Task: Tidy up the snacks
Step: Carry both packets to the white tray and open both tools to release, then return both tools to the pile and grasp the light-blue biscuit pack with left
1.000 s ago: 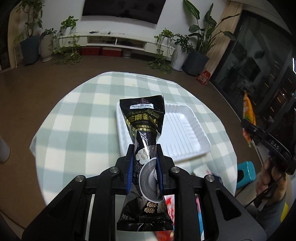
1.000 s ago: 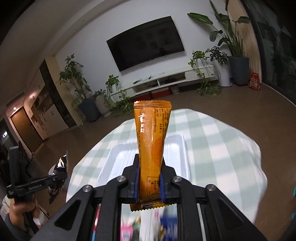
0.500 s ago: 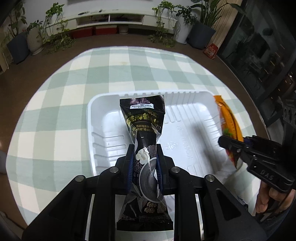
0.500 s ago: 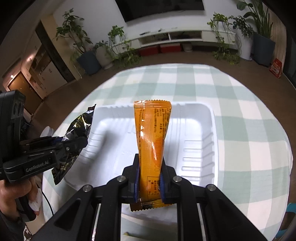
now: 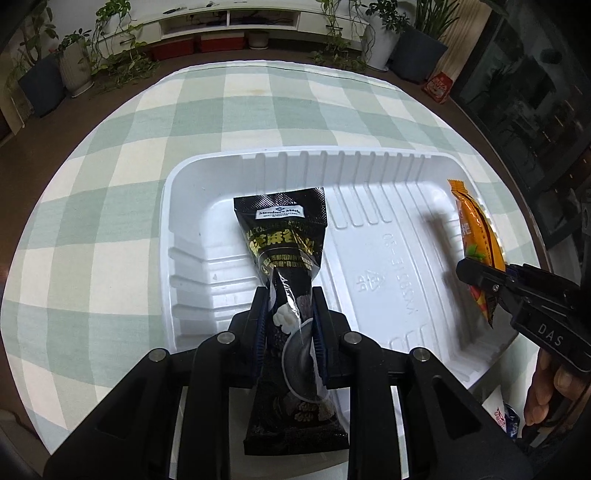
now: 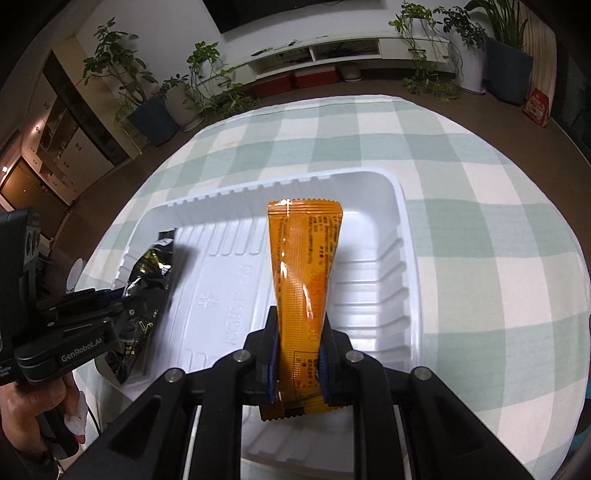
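Observation:
My left gripper (image 5: 289,325) is shut on a black snack pack (image 5: 282,240) and holds it over the left half of the white foam tray (image 5: 369,158). My right gripper (image 6: 298,354) is shut on an orange snack stick (image 6: 304,258) and holds it over the right half of the same tray (image 6: 406,229). In the left wrist view the right gripper (image 5: 491,280) with the orange stick (image 5: 476,236) is at the tray's right rim. In the right wrist view the left gripper (image 6: 92,306) with the black pack (image 6: 151,266) is at the tray's left side.
The tray sits on a round table with a green and white checked cloth (image 5: 129,155). Loose snack packs (image 5: 506,417) lie near the table's front edge. Potted plants (image 6: 155,110) and a TV cabinet (image 5: 236,22) stand on the floor beyond.
Both grippers have moved forward and down from above the table to low over the tray, each still holding its snack. The tray now fills most of both views.

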A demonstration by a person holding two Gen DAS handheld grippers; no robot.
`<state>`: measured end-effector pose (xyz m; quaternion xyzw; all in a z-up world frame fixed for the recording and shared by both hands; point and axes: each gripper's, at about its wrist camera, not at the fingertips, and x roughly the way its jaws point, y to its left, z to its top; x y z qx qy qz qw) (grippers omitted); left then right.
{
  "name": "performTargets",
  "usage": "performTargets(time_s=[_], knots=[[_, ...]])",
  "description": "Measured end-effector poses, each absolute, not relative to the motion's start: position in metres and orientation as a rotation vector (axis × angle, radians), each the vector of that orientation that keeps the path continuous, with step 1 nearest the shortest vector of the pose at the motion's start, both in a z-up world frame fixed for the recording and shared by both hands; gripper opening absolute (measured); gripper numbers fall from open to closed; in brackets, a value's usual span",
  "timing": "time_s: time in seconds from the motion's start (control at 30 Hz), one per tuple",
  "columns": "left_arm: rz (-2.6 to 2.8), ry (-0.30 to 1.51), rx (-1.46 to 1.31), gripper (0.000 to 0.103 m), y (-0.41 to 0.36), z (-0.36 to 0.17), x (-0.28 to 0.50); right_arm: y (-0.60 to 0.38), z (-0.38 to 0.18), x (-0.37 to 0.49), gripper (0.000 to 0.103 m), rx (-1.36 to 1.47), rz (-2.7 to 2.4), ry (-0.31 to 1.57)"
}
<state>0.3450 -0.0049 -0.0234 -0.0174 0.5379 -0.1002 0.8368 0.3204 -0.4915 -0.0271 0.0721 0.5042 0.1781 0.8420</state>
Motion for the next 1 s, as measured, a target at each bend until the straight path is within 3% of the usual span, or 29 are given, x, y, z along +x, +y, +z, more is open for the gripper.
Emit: performTargets(time_s=[0.07,0.1,0.13,0.2,0.23,0.3,0.33,0.57,0.73,0.87,1.0], knots=[[-0.209,1.138,-0.035,0.027,-0.005,-0.025,0.346,-0.491,-0.029,0.321,0.02,0.142,0.368,1.068],[-0.206,1.139,-0.031,0.035,-0.005,-0.026,0.345,-0.49,-0.031,0.32,0.021,0.133,0.362,1.071],[-0.205,1.138,-0.027,0.05,-0.006,-0.026,0.344,-0.489,-0.032,0.32,0.021,0.124,0.357,1.073],[-0.204,1.126,-0.026,0.064,-0.005,-0.024,0.344,-0.488,-0.036,0.32,0.027,0.113,0.349,1.08],[-0.205,1.124,-0.028,0.065,-0.005,-0.023,0.343,-0.488,-0.036,0.32,0.031,0.118,0.356,1.08],[-0.202,1.115,-0.027,0.069,-0.004,-0.019,0.343,-0.487,-0.034,0.319,0.06,0.116,0.356,1.073],[-0.203,1.109,-0.027,0.074,-0.004,-0.016,0.342,-0.488,-0.032,0.318,0.064,0.114,0.353,1.066],[-0.204,1.037,-0.06,0.084,0.009,0.017,0.323,-0.494,-0.018,0.313,0.072,0.133,0.37,1.029],[-0.223,0.955,-0.124,0.103,0.027,0.05,0.28,-0.503,0.011,0.301,0.078,0.178,0.41,0.924],[-0.224,0.885,-0.141,0.103,0.041,0.066,0.223,-0.519,0.047,0.279,0.094,0.248,0.45,0.757],[-0.196,0.853,-0.167,0.103,0.05,0.069,0.153,-0.54,0.079,0.246,0.096,0.305,0.446,0.613]])
